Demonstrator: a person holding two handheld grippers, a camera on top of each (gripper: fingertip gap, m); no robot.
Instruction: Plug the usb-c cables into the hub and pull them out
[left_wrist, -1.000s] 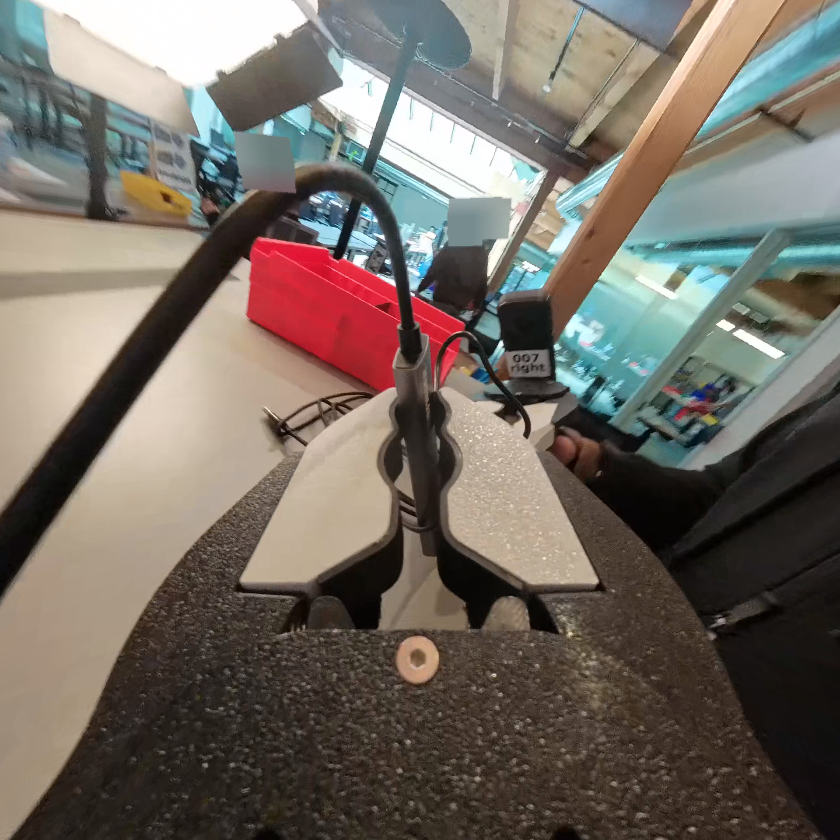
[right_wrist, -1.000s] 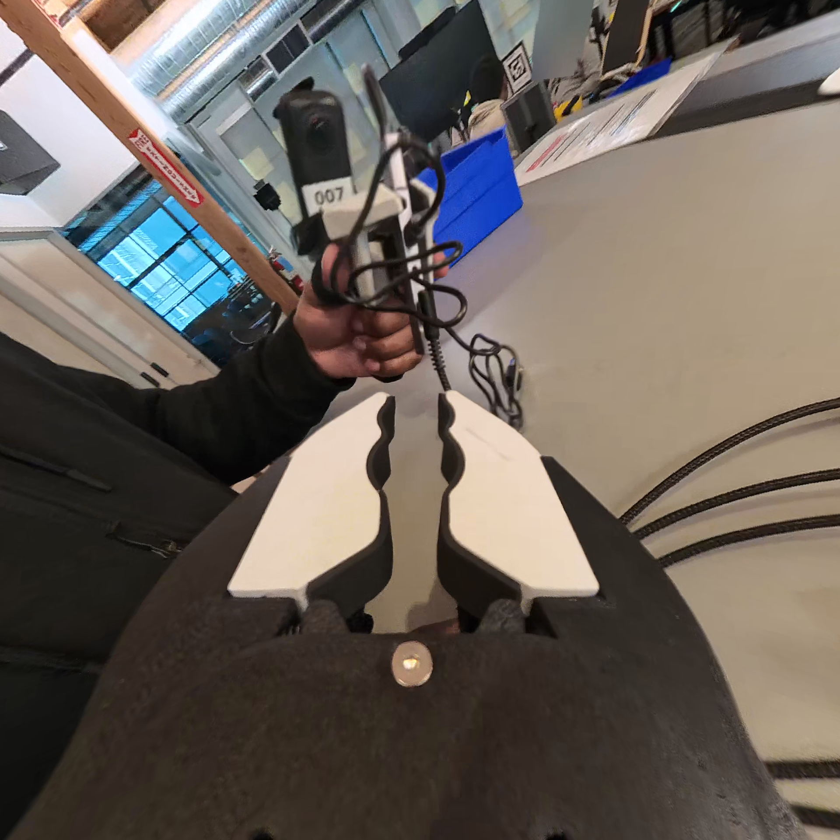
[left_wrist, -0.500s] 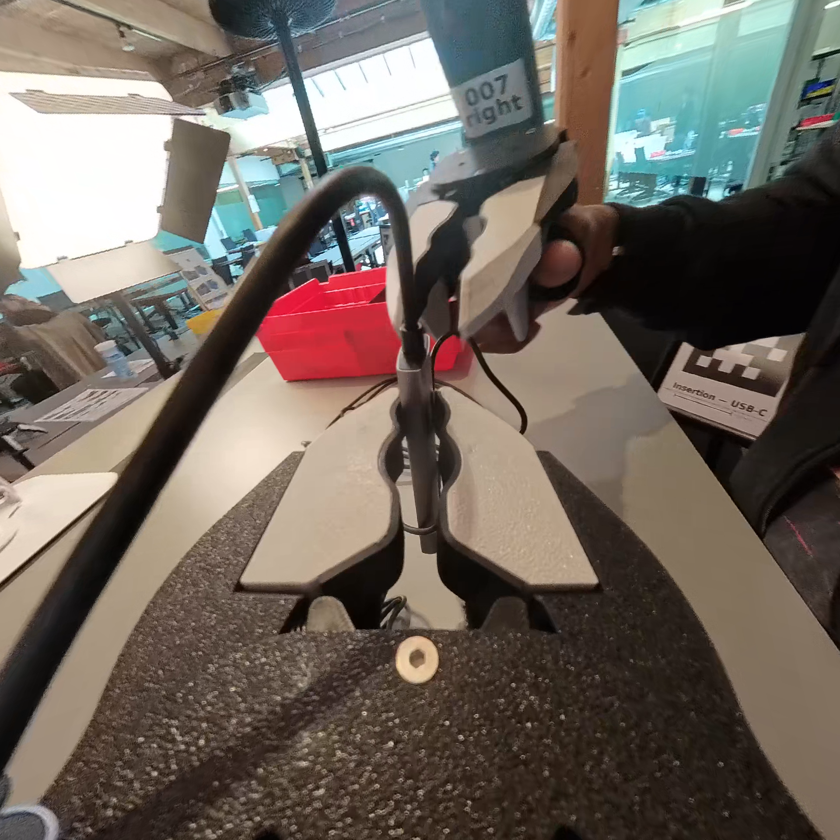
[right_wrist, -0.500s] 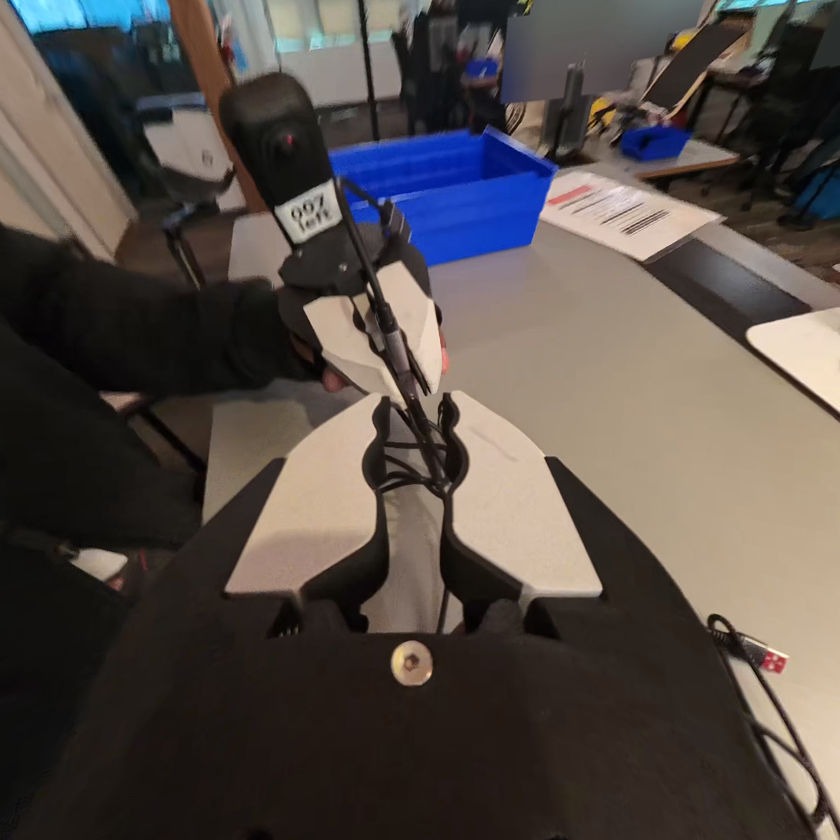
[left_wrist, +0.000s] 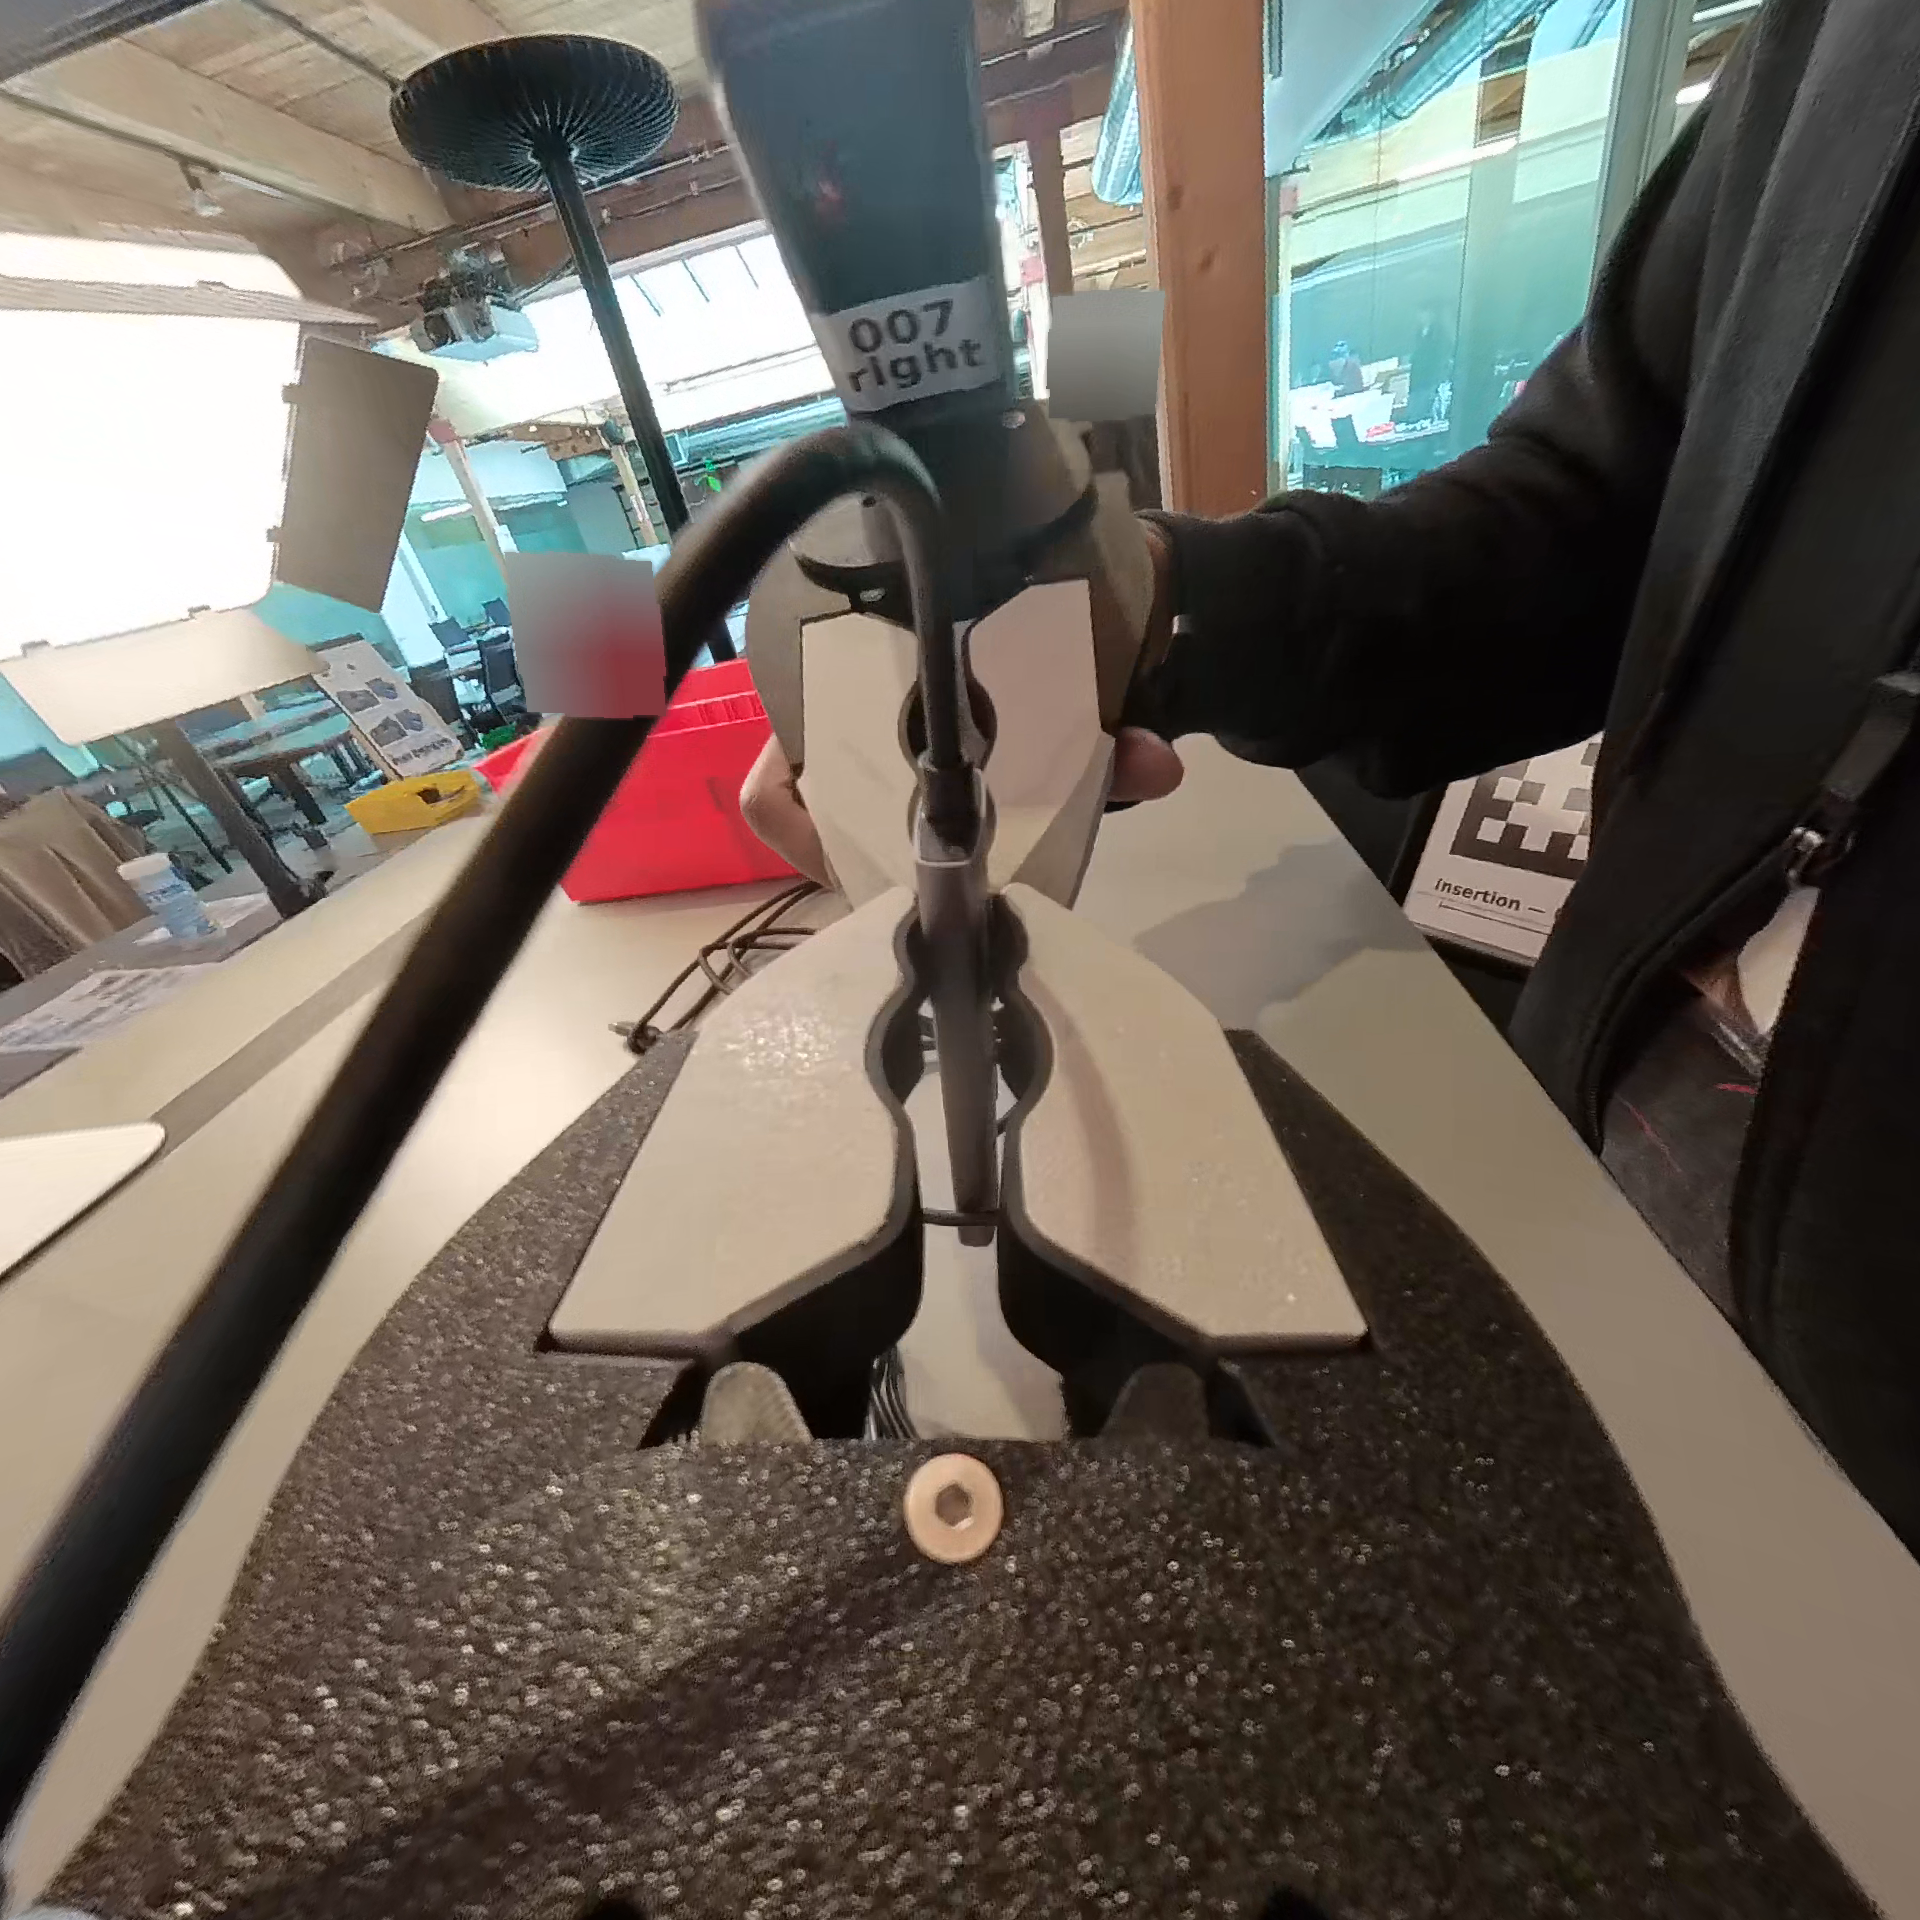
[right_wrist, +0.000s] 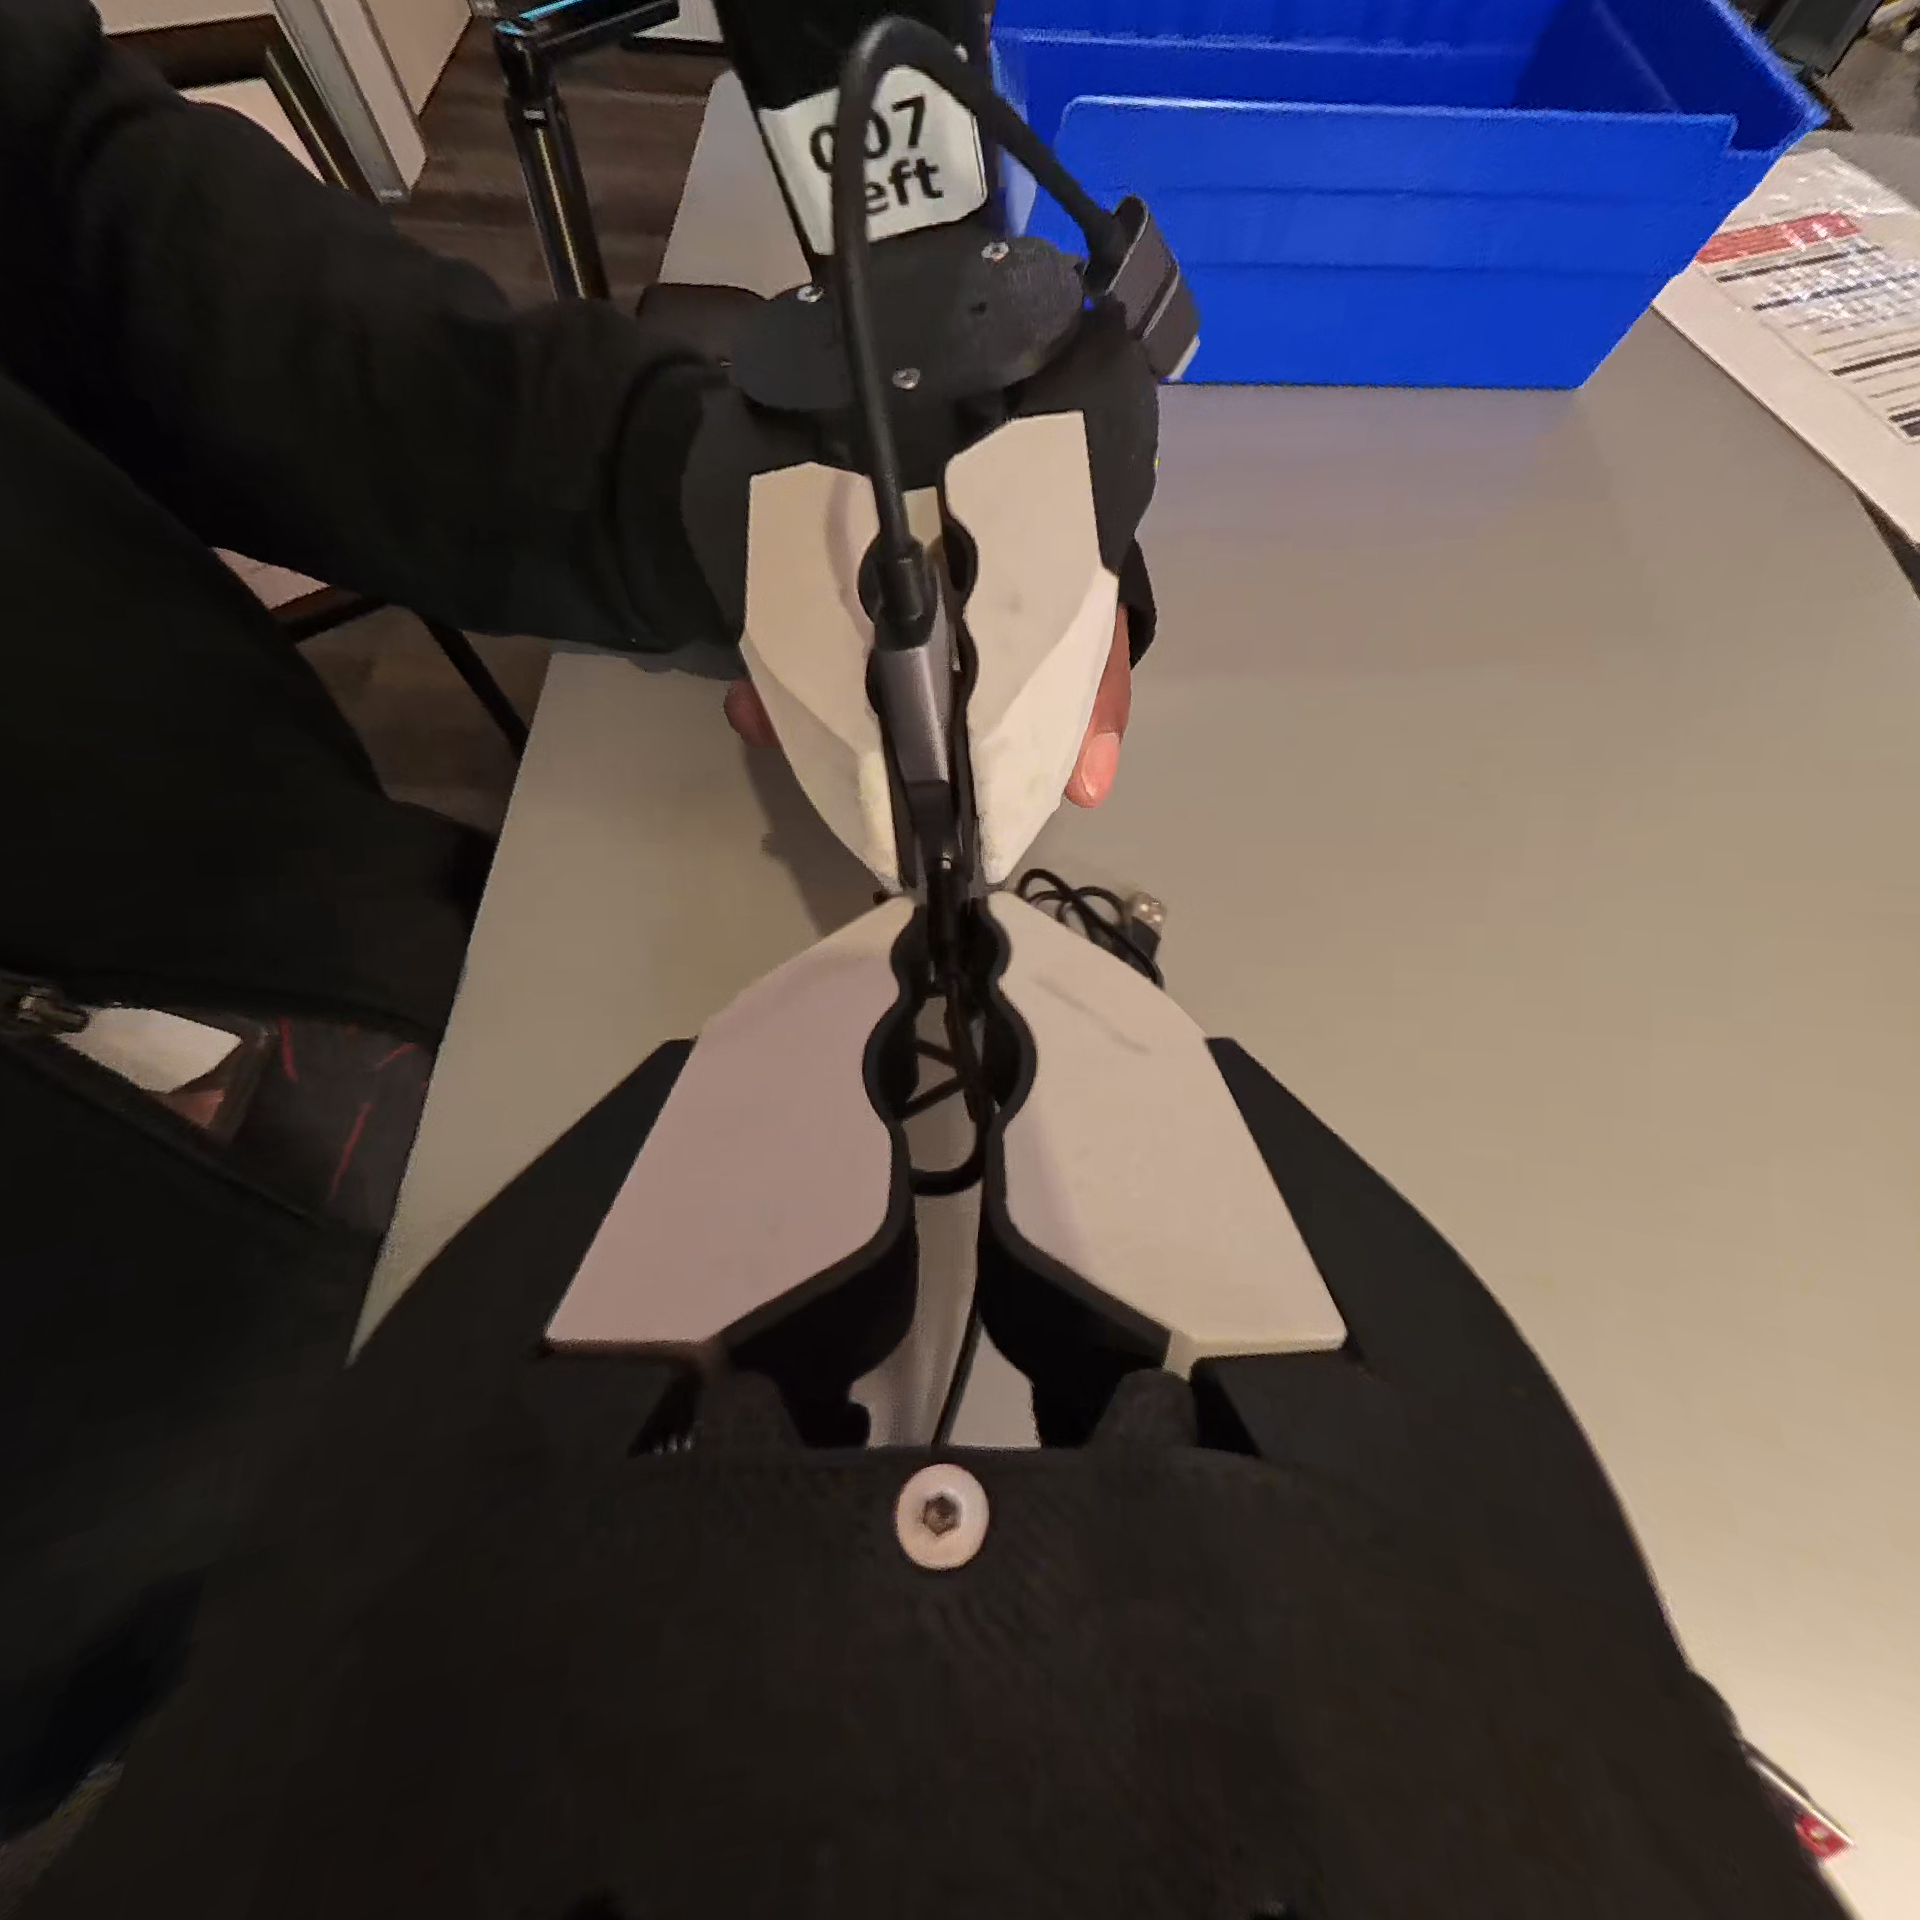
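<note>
My left gripper (left_wrist: 956, 904) is shut on a slim grey hub (left_wrist: 961, 1049), which stands roughly upright between its fingers. The hub's thick black cable (left_wrist: 416, 1039) leaves the hub's top end and arches back past the camera. My right gripper (right_wrist: 951, 920) faces the left one tip to tip and is shut on a thin black usb-c cable (right_wrist: 951, 997). The cable's black plug (right_wrist: 935, 821) meets the lower end of the hub (right_wrist: 909, 707). I cannot tell whether it is seated. The right gripper also shows in the left wrist view (left_wrist: 961, 831), and the left gripper in the right wrist view (right_wrist: 945, 873).
Both grippers are held above a grey table (right_wrist: 1455, 831). More thin cables lie coiled on it under the fingertips (right_wrist: 1101, 914). A red bin (left_wrist: 675, 810) and a blue bin (right_wrist: 1403, 208) stand farther off. A printed sheet (right_wrist: 1818, 312) lies beside the blue bin. The person's dark sleeves are close. My left and right fingertips are right by each other.
The two grippers have swung to face each other and closed in until their tips nearly touch. The right jaws have narrowed onto the thin cable. The left keeps hold of the hub.
</note>
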